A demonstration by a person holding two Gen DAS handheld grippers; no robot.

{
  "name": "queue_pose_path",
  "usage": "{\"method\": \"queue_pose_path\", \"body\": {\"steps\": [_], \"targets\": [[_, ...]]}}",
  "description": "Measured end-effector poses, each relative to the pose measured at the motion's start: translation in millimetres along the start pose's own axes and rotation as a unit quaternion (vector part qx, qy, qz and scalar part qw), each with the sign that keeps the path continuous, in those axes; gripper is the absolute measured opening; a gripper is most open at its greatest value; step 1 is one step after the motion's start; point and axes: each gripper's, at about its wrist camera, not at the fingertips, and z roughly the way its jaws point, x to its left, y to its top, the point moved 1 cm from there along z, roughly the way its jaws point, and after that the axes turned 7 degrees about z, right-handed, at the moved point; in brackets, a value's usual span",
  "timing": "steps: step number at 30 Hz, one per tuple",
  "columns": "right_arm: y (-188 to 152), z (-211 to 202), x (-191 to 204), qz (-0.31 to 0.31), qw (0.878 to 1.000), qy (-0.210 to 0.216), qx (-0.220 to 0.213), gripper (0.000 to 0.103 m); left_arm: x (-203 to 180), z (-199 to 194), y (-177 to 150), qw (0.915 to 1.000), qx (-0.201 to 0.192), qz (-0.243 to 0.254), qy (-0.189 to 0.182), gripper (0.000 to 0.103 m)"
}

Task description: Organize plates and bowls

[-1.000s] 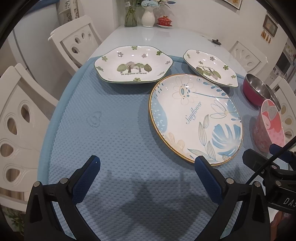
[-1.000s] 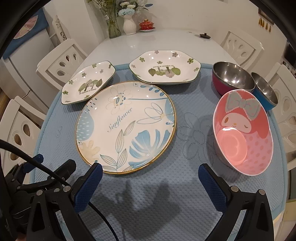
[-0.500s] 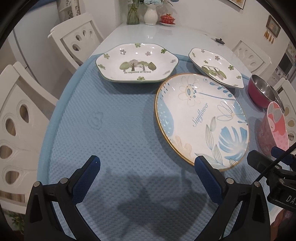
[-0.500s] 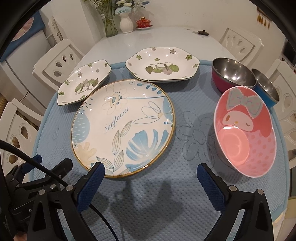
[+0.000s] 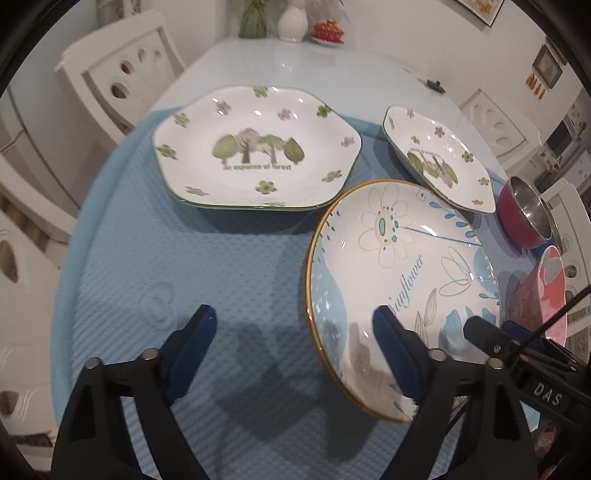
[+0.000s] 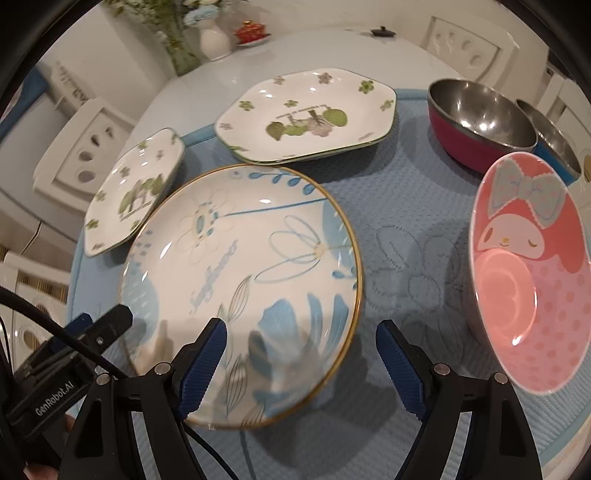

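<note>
A large round "Sunflower" plate (image 5: 399,258) (image 6: 240,277) lies on the blue mat (image 5: 147,240). My left gripper (image 5: 293,317) straddles its left rim, one finger over the plate and one over the mat. My right gripper (image 6: 301,326) straddles the plate's right rim the same way. Both pairs of jaws are closing, but the pads do not touch the plate. Two hexagonal forest plates (image 5: 255,151) (image 5: 436,158) sit behind it. To the right stand a pink cartoon bowl (image 6: 528,273), a red steel bowl (image 6: 480,114) and a blue steel bowl (image 6: 554,144).
White chairs (image 5: 122,70) ring the white table (image 5: 295,62). At the table's far end stand vases (image 6: 212,40) and a small red lidded pot (image 6: 251,29). A small dark object (image 6: 382,31) lies on the bare tabletop beyond the mat.
Both grippers came forward and lower toward the Sunflower plate. Their jaws narrowed, and each now has a plate rim between its fingers instead of bare mat.
</note>
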Motion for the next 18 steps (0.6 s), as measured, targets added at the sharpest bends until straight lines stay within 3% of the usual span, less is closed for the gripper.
{"method": "queue_pose_path", "body": {"steps": [6, 9, 13, 18], "targets": [[13, 12, 4, 0.000, 1.000, -0.010, -0.001, 0.081, -3, 18, 8, 0.9997, 0.012, 0.009, -0.019, 0.079], [18, 17, 7, -0.008, 1.000, -0.008, -0.002, 0.080, -3, 26, 11, 0.9992, 0.019, 0.014, -0.031, 0.069], [22, 26, 7, -0.009, 1.000, -0.010, 0.003, 0.067, -5, 32, 15, 0.9990, 0.014, 0.024, -0.035, 0.055], [22, 29, 1, -0.011, 1.000, 0.001, 0.000, 0.059, -7, 35, 17, 0.9969, 0.000, 0.030, -0.072, 0.052]]}}
